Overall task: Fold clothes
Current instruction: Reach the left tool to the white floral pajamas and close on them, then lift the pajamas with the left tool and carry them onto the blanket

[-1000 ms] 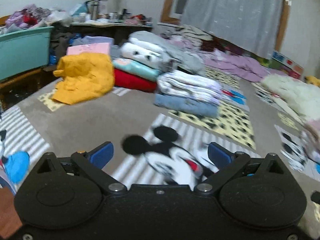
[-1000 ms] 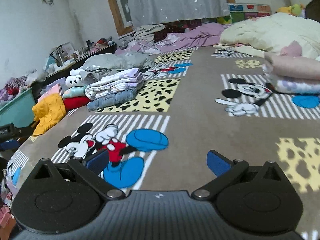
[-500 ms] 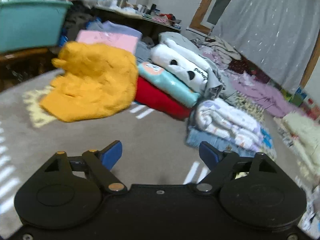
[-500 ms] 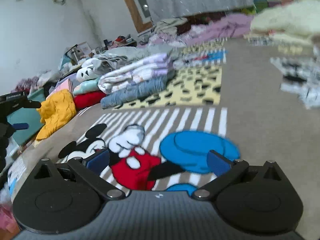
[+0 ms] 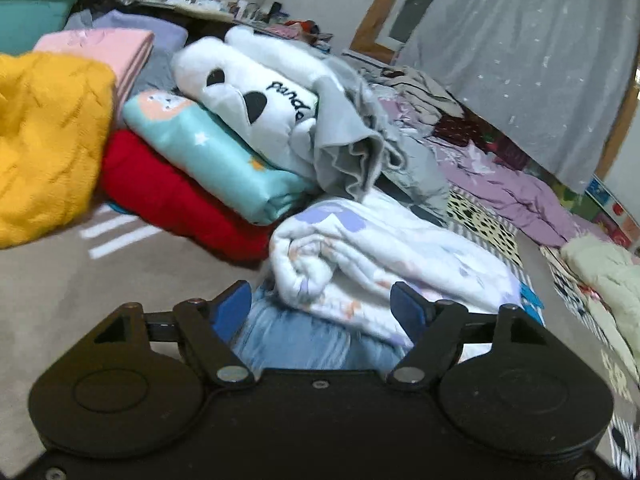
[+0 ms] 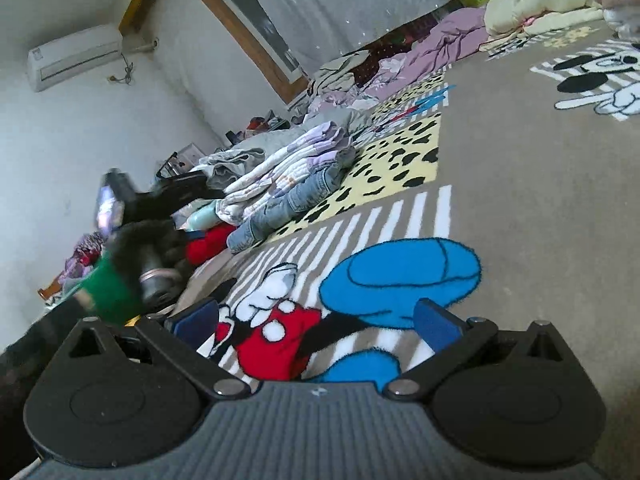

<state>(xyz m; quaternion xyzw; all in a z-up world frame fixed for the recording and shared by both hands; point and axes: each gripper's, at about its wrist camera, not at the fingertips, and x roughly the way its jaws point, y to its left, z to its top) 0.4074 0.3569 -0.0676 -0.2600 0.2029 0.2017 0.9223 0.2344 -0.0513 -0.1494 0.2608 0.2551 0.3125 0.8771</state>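
My left gripper (image 5: 320,308) hovers low over a folded stack: a white floral garment (image 5: 384,256) lying on folded blue jeans (image 5: 304,340). Its jaws are closing, and the stack's near end sits between the blue pads (image 5: 230,308) without being pressed. My right gripper (image 6: 316,320) stands open just above the cartoon-mouse carpet (image 6: 520,184) with nothing between its fingers. The right wrist view shows the same stack (image 6: 288,188) farther off, with the gloved hand and green sleeve (image 6: 112,288) carrying the left gripper beside it.
Beside the stack lie a red garment (image 5: 168,196), a teal one (image 5: 216,160), a white panda piece (image 5: 256,96), a grey garment (image 5: 352,148), a yellow knit (image 5: 44,140) and pink folded cloth (image 5: 100,44). Purple bedding (image 5: 516,196) lies farther back.
The left gripper swung right and down, from facing the yellow knit to the floral-and-jeans stack, and its jaws narrowed. The right gripper dropped closer to the carpet and rolled.
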